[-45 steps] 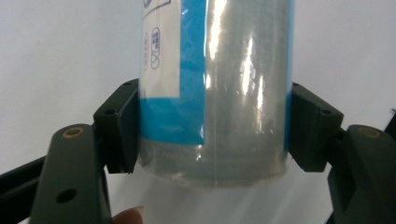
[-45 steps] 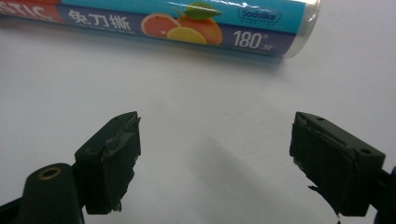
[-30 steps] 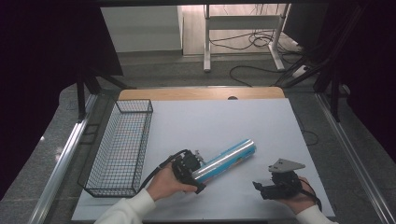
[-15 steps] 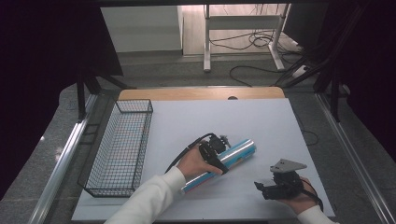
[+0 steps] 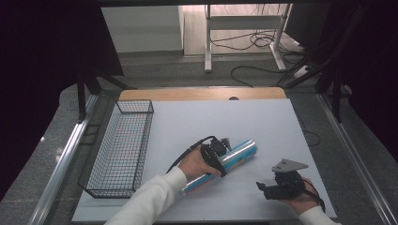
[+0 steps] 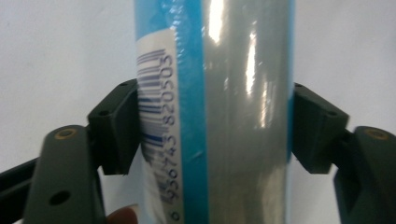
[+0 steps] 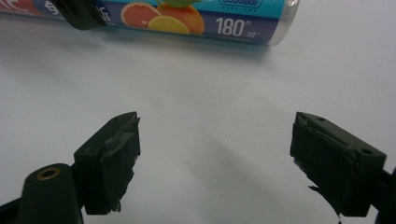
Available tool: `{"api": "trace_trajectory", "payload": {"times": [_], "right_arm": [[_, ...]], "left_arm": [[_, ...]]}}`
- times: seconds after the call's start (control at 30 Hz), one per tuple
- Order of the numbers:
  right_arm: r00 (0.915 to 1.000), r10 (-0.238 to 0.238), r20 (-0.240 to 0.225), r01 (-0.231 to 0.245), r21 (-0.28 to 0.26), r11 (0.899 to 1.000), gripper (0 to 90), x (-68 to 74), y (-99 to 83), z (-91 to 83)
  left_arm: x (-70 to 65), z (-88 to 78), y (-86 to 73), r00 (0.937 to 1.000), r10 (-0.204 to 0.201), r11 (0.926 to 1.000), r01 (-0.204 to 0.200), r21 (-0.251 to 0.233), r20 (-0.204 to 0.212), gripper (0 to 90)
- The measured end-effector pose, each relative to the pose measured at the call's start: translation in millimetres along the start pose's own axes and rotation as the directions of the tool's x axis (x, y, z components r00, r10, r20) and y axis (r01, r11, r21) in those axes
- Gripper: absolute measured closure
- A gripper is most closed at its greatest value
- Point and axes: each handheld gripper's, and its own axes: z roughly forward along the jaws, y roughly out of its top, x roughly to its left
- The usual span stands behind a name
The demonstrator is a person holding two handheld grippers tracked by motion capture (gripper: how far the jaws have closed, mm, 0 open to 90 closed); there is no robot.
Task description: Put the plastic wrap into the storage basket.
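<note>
A long blue and silver film roll [image 5: 238, 151] lies slantwise on the white tabletop [image 5: 225, 119]. My left gripper [image 5: 222, 158] straddles its middle. In the left gripper view the roll [image 6: 233, 93], with a barcode label, stands between the two pads [image 6: 122, 122], and both press on its sides; the jaws have just been closing on it. My right gripper [image 5: 263, 188] rests near the front right, open, nothing between its jaws [image 7: 215, 158]. Beyond it the roll's printed end [image 7: 196, 16] lies on the table.
A black wire basket [image 5: 135, 107] stands along the table's left side. A wooden strip [image 5: 202, 93] edges the far side. Metal rails run along both sides of the table, with cables on the floor beyond.
My left gripper moved right along the roll from its near end to its middle and its jaws came together on the roll. The right gripper stayed where it was.
</note>
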Motion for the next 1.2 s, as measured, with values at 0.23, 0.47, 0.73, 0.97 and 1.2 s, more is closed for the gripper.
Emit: {"api": "trace_trajectory", "payload": {"times": [0.23, 0.47, 0.73, 0.97, 1.2], "right_arm": [[1.0000, -0.004, 0.002, 0.004, 0.001, 1.000, 16.6, 0.4, 0.6, 0.6], [1.0000, 0.002, 0.006, -0.002, 0.003, 1.000, 16.6, -0.3, -0.1, 0.4], [0.9999, 0.003, 0.011, -0.003, -0.001, 1.000, 16.6, -0.8, 0.0, 0.2], [0.9998, 0.004, 0.019, -0.004, -0.006, 1.000, 16.7, -1.2, 0.0, -0.2], [0.9997, 0.004, 0.025, -0.004, -0.014, 1.000, 16.7, -1.2, 0.4, -1.1]], "left_arm": [[-0.6, 1.9, 0.6, 0.9996, -0.025, 0.9997, 0.025, -0.005, 0.014, 31.2], [2.5, 1.3, 0.9, 0.9991, -0.029, 0.9996, 0.029, 0.005, 0.032, 31.7], [6.9, 0.7, 0.2, 0.9967, -0.050, 0.9987, 0.051, 0.000, 0.064, 31.9], [14.5, -8.6, -3.7, 0.9915, -0.086, 0.9951, 0.091, -0.040, 0.097, 32.0], [22.9, -26.3, -14.1, 0.9866, -0.110, 0.9895, 0.120, -0.080, 0.120, 32.0]]}}
